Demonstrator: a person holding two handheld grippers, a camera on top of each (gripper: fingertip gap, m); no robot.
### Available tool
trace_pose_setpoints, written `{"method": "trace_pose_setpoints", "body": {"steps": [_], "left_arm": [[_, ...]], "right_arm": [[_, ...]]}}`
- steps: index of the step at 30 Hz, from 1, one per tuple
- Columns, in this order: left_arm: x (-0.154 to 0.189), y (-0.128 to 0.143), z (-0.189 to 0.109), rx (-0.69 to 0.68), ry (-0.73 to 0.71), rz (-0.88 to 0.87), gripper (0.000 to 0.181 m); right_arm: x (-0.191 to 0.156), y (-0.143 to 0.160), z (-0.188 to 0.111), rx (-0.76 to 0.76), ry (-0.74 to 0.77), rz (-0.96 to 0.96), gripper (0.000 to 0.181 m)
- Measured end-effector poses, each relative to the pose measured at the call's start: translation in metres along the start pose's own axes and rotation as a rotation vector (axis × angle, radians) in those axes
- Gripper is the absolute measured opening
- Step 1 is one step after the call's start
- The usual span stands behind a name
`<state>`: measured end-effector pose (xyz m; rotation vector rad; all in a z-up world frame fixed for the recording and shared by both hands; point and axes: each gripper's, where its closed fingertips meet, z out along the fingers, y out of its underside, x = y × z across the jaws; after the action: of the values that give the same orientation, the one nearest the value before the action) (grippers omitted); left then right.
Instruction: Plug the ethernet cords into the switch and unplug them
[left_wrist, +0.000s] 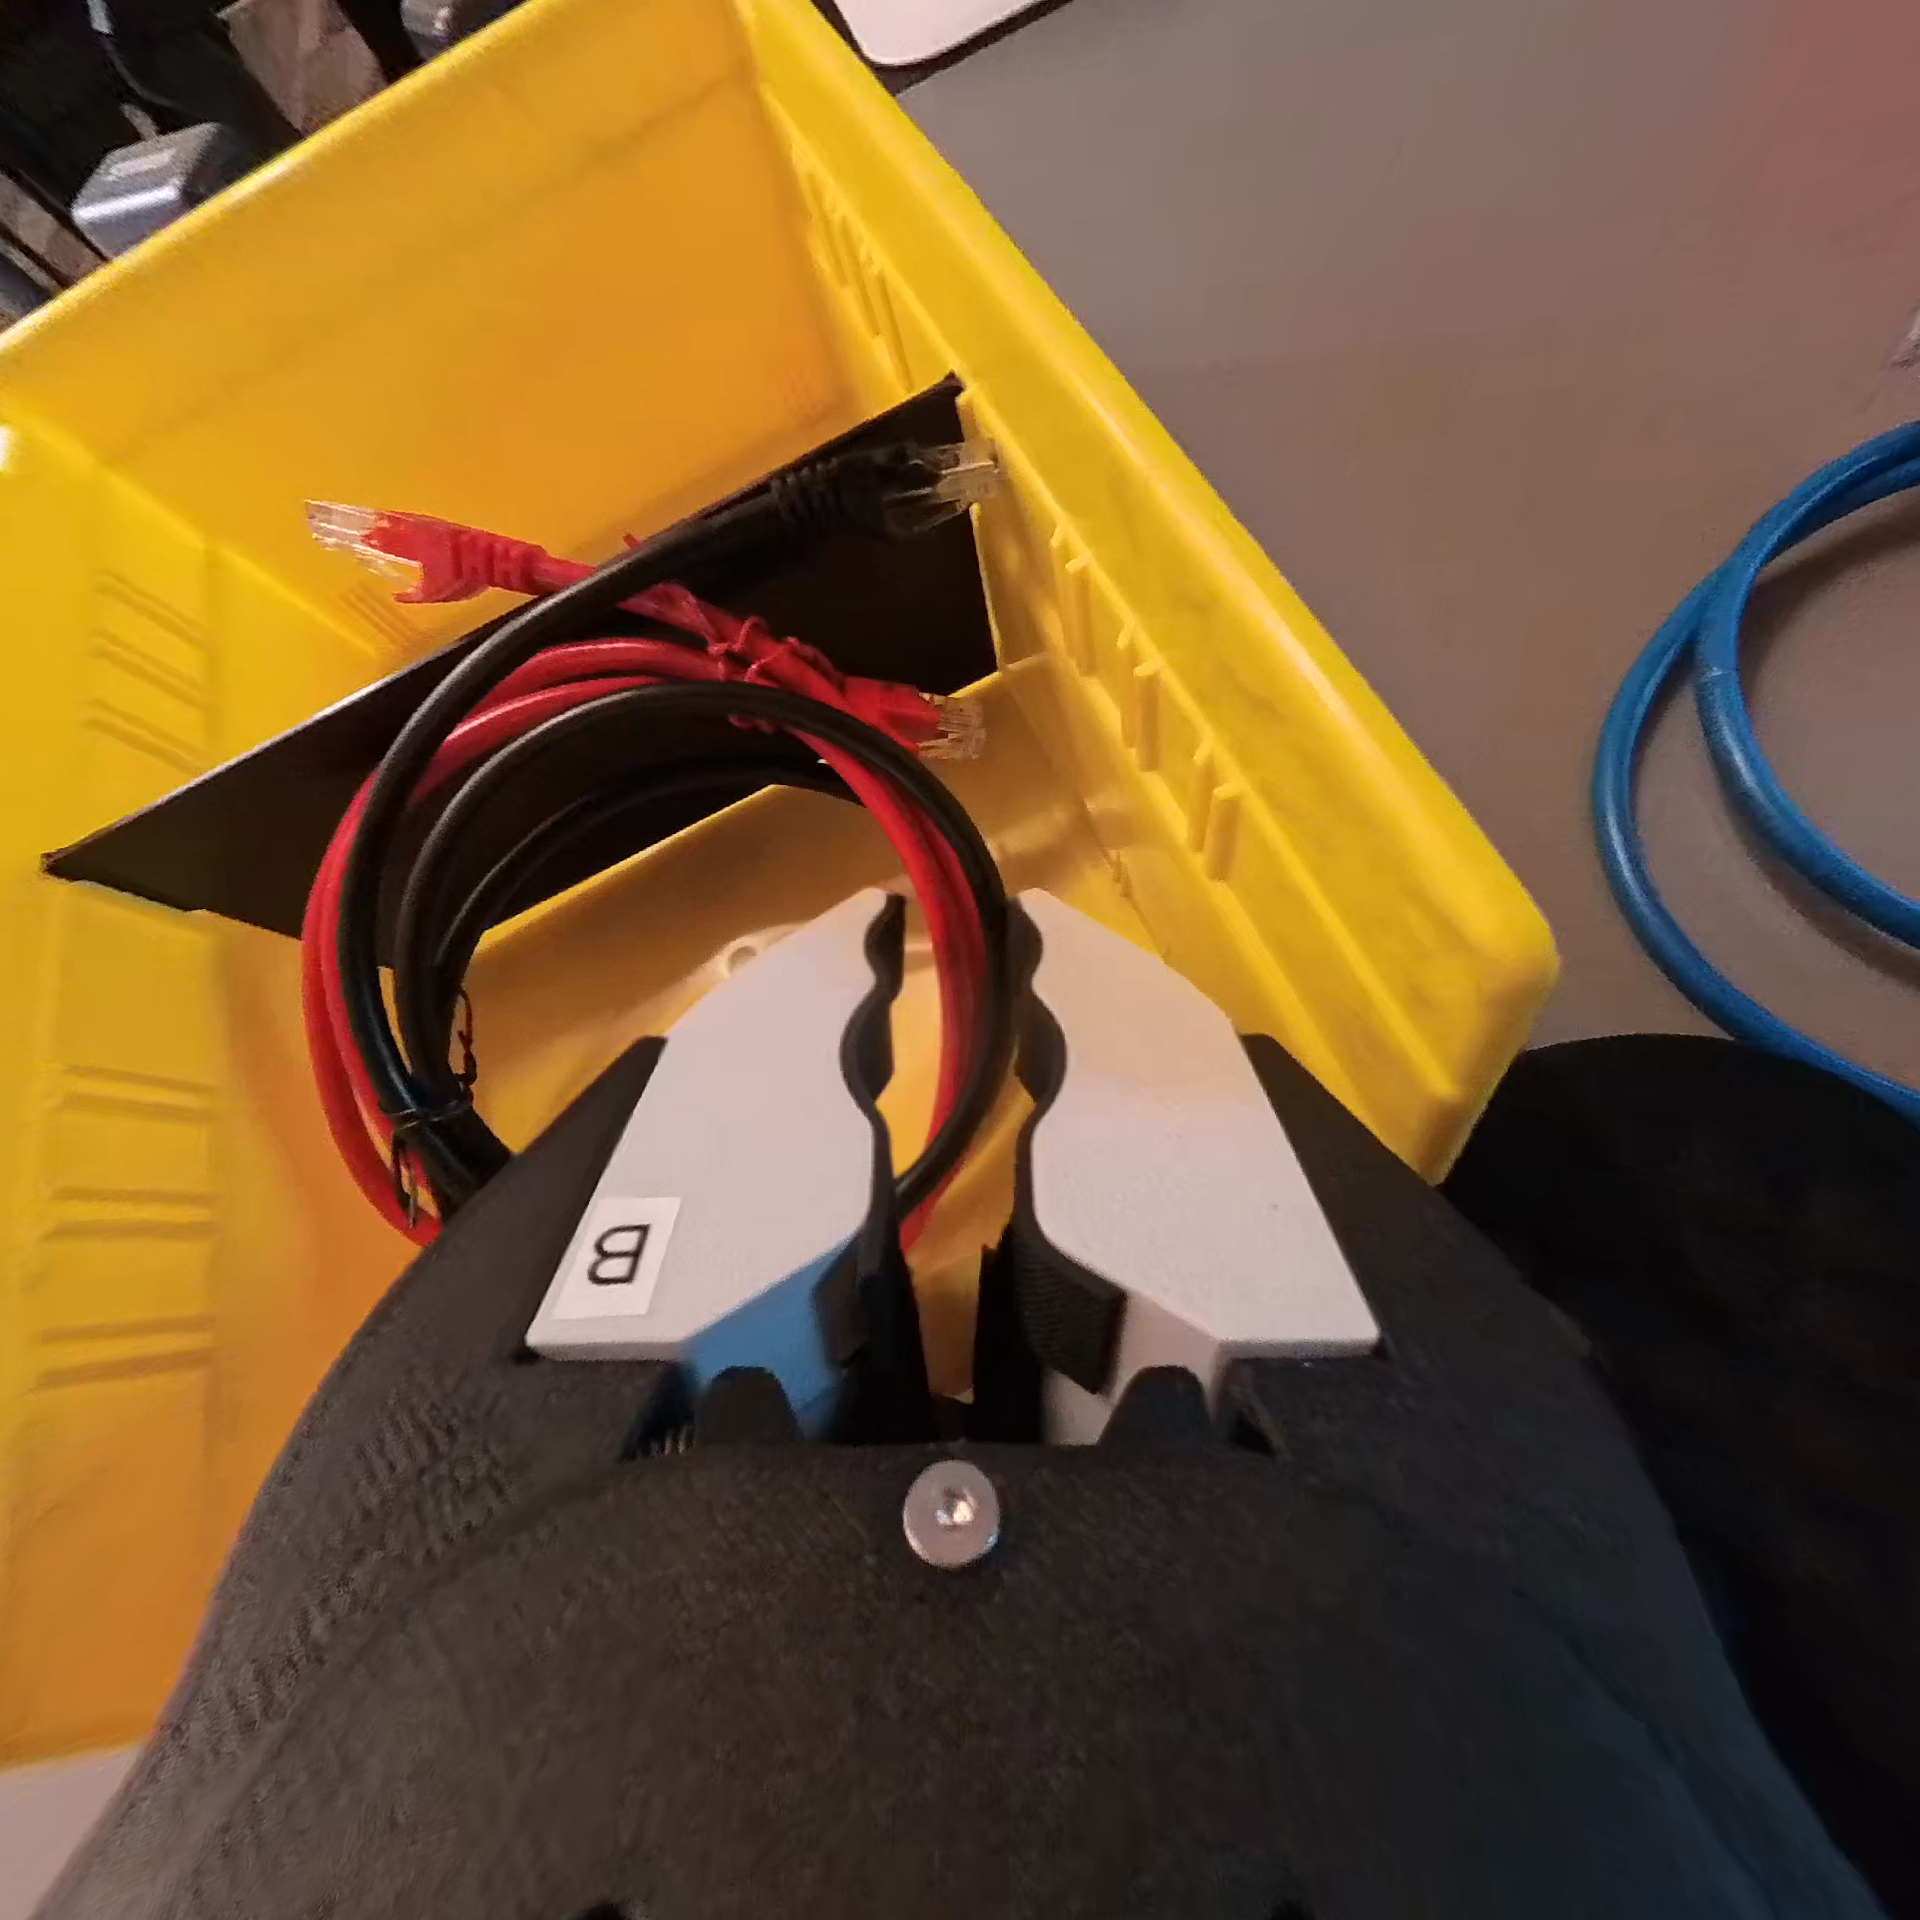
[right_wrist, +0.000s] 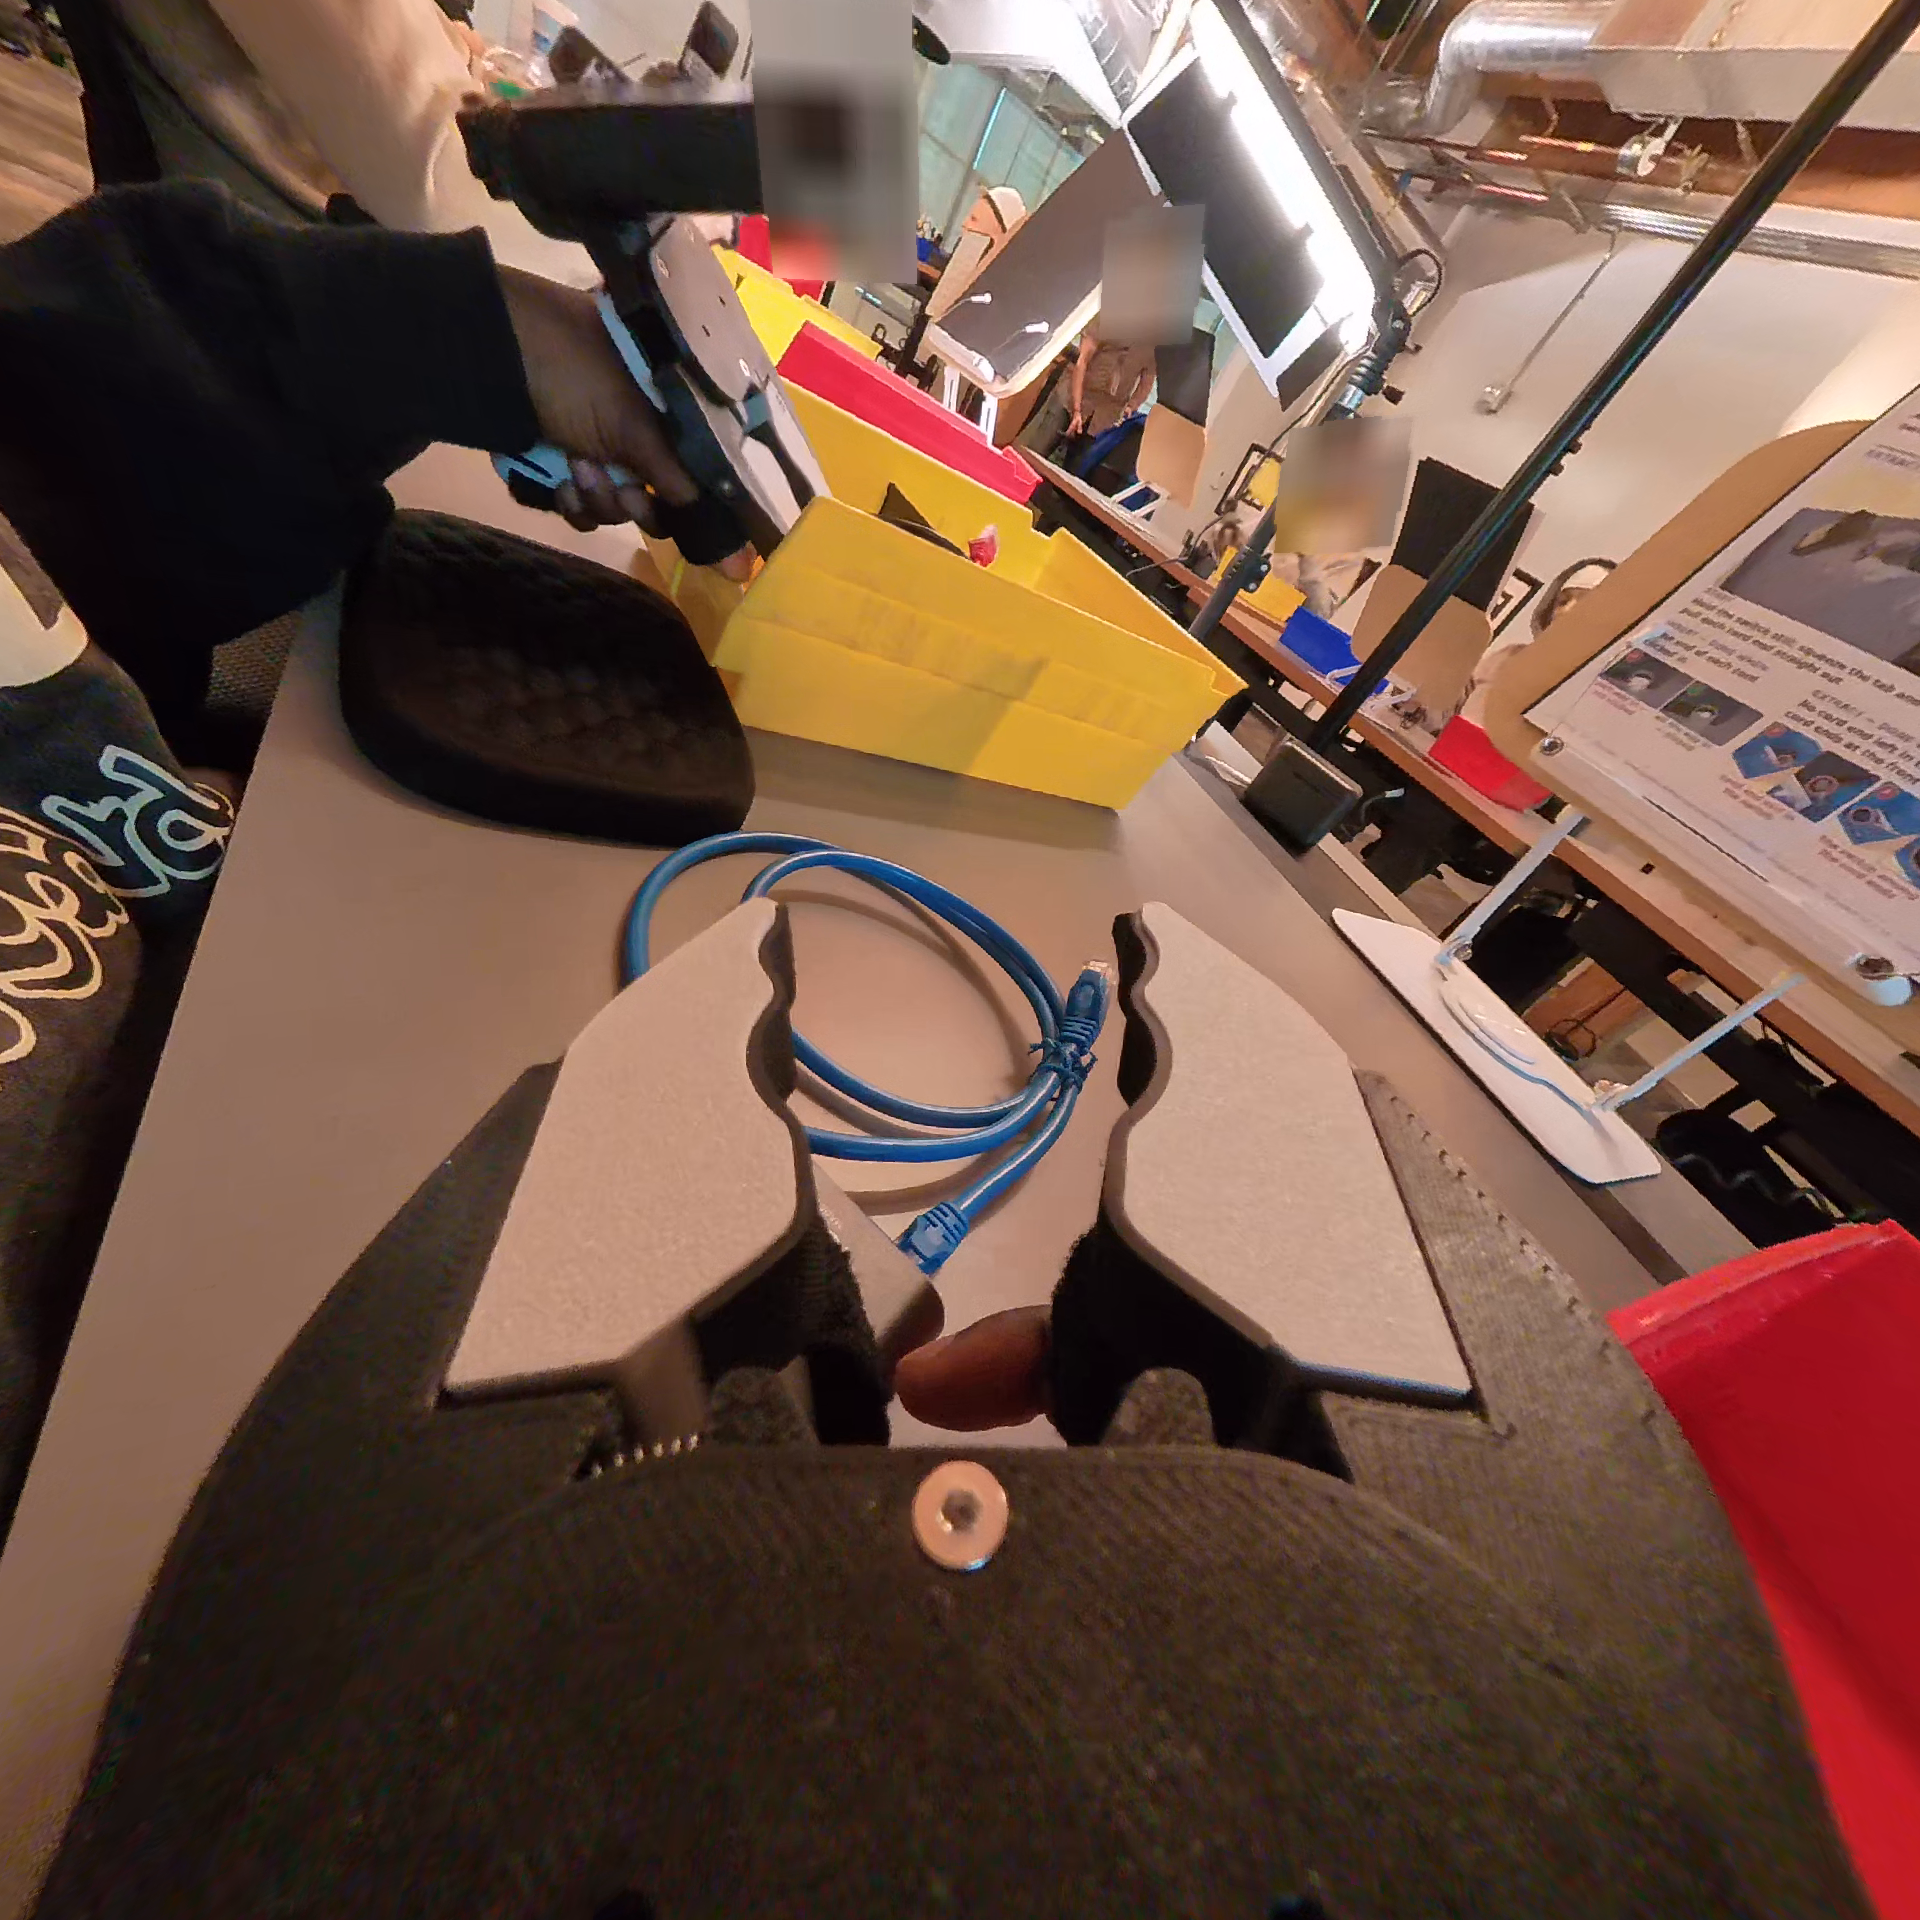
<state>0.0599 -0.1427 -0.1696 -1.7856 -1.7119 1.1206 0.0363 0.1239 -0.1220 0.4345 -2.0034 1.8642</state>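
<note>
**Reaching into bin, L gripper around cord coils**

Reaching into the yellow bin (left_wrist: 582, 343), the left gripper (left_wrist: 951, 935) is seen w/ a narrow gap between its fingers; red cord (left_wrist: 582, 665) and black cord (left_wrist: 665, 582) strands pass through that gap, but a firm pinch can't be confirmed. Both coils are draped over a black divider (left_wrist: 883, 613) inside the bin. The right gripper (right_wrist: 945, 935) is held wide open, empty, above the blue cord (right_wrist: 914, 1039) coiled on the grey table (right_wrist: 416, 935).

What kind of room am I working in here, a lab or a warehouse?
Probably a shared lab or workshop for recording handling tasks. Long tables carry yellow bins and red bins, other people sit at stations, an instruction board stands by this bench, and bare ducting runs overhead.
</note>
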Motion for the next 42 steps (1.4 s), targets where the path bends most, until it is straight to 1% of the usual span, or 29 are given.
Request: {"method": "trace_pose_setpoints", "body": {"steps": [1, 6, 8, 12, 15, 19, 21, 22, 24, 26, 28, 30, 32, 33, 36, 38, 39, 41, 42], "left_arm": [[-0.001, 0.001, 0.001, -0.006, -0.008, 0.005, 0.02], [0.001, 0.0, 0.003, -0.022, -0.031, 0.011, 0.017], [0.001, -0.001, 0.004, -0.035, -0.067, 0.035, 0.016], [0.005, -0.006, 0.006, -0.038, -0.126, 0.114, 0.0], [-0.006, -0.018, -0.003, 0.043, -0.188, 0.111, 0.0], [-0.026, -0.044, -0.037, 0.256, -0.222, 0.022, 0.0], [-0.04, -0.048, -0.05, 0.325, -0.254, -0.022, 0.0], [-0.045, -0.045, -0.051, 0.323, -0.256, -0.039, 0.002], [-0.053, -0.034, -0.043, 0.279, -0.256, -0.052, 0.016], [-0.06, -0.023, -0.033, 0.214, -0.293, -0.024, 0.028], [-0.066, -0.016, -0.026, 0.162, -0.338, 0.032, 0.033], [-0.068, -0.015, -0.021, 0.148, -0.344, 0.047, 0.035], [-0.073, -0.017, -0.017, 0.156, -0.344, 0.038, 0.036], [-0.08, -0.016, -0.015, 0.151, -0.372, 0.035, 0.036], [-0.101, 0.003, -0.009, 0.048, -0.442, 0.028, 0.036], [-0.108, 0.016, -0.004, -0.019, -0.448, -0.007, 0.033], [-0.109, 0.017, -0.004, -0.027, -0.45, -0.008, 0.032], [-0.107, 0.02, -0.003, -0.055, -0.437, 0.005, 0.023], [-0.108, 0.021, -0.003, -0.067, -0.444, 0.021, 0.021]], "right_arm": [[0.0, 0.0, 0.0, -0.002, -0.001, -0.003, 0.06], [-0.002, 0.002, 0.001, -0.013, -0.004, -0.026, 0.059], [-0.004, 0.002, 0.002, -0.018, -0.005, -0.039, 0.059], [-0.005, 0.003, 0.002, -0.024, -0.005, -0.056, 0.059], [-0.005, 0.003, 0.002, -0.023, -0.005, -0.063, 0.059], [-0.006, 0.004, 0.002, -0.027, -0.006, -0.069, 0.059], [-0.006, 0.004, 0.003, -0.029, -0.006, -0.072, 0.059], [-0.006, 0.004, 0.003, -0.03, -0.006, -0.073, 0.059], [-0.006, 0.005, 0.003, -0.034, -0.007, -0.077, 0.059], [-0.006, 0.005, 0.003, -0.038, -0.007, -0.08, 0.059], [-0.006, 0.006, 0.004, -0.043, -0.005, -0.083, 0.058], [-0.006, 0.007, 0.005, -0.048, -0.006, -0.085, 0.059], [-0.007, 0.007, 0.005, -0.05, -0.008, -0.09, 0.058], [-0.007, 0.007, 0.004, -0.048, -0.008, -0.094, 0.058], [-0.007, 0.007, 0.005, -0.049, -0.006, -0.102, 0.058], [-0.007, 0.007, 0.005, -0.053, -0.007, -0.104, 0.058], [-0.007, 0.007, 0.005, -0.053, -0.007, -0.105, 0.058], [-0.007, 0.007, 0.005, -0.052, -0.006, -0.108, 0.058], [-0.007, 0.007, 0.005, -0.053, -0.007, -0.111, 0.058]]}}
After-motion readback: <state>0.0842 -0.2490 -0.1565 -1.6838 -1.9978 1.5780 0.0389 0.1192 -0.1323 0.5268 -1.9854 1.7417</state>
